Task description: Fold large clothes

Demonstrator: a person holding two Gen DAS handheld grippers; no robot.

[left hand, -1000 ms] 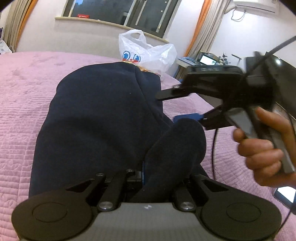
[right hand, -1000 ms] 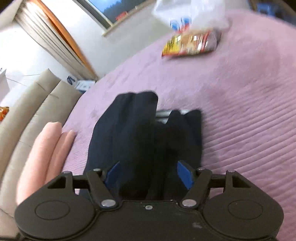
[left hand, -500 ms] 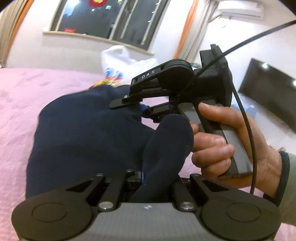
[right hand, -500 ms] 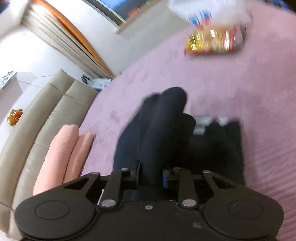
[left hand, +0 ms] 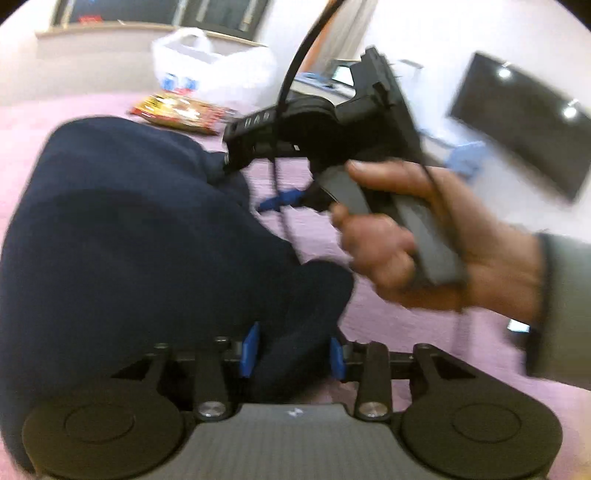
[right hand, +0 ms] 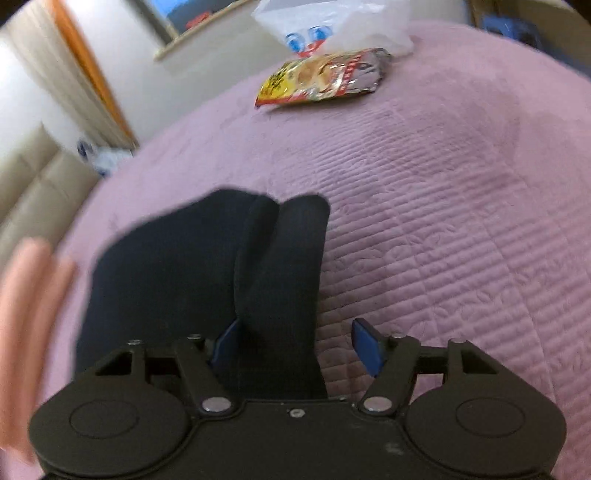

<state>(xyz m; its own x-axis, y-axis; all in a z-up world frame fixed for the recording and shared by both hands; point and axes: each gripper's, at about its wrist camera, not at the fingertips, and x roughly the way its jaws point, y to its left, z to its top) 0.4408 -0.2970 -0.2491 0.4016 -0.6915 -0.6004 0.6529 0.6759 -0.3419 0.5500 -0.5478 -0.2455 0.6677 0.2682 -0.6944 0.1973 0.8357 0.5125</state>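
A dark navy garment (left hand: 122,229) lies folded in a thick bundle on the pink quilted bed (left hand: 399,332). My left gripper (left hand: 291,354) has its jaws apart, with a rounded fold of the garment lying loosely between the blue pads. My right gripper (right hand: 297,343) is open too; a fold of the garment (right hand: 280,266) rests against its left pad. In the left wrist view the right gripper (left hand: 280,195) shows held in a hand above the bundle's right edge.
A snack packet (right hand: 325,77) and a white plastic bag (right hand: 332,26) lie at the far side of the bed. A beige sofa (right hand: 33,192) with a pink cushion (right hand: 26,295) stands to the left. A TV (left hand: 524,122) hangs on the right.
Both grippers were shut on folds of the garment half a second ago; now both have opened. The garment has dropped lower onto the bed, and the right gripper has moved away.
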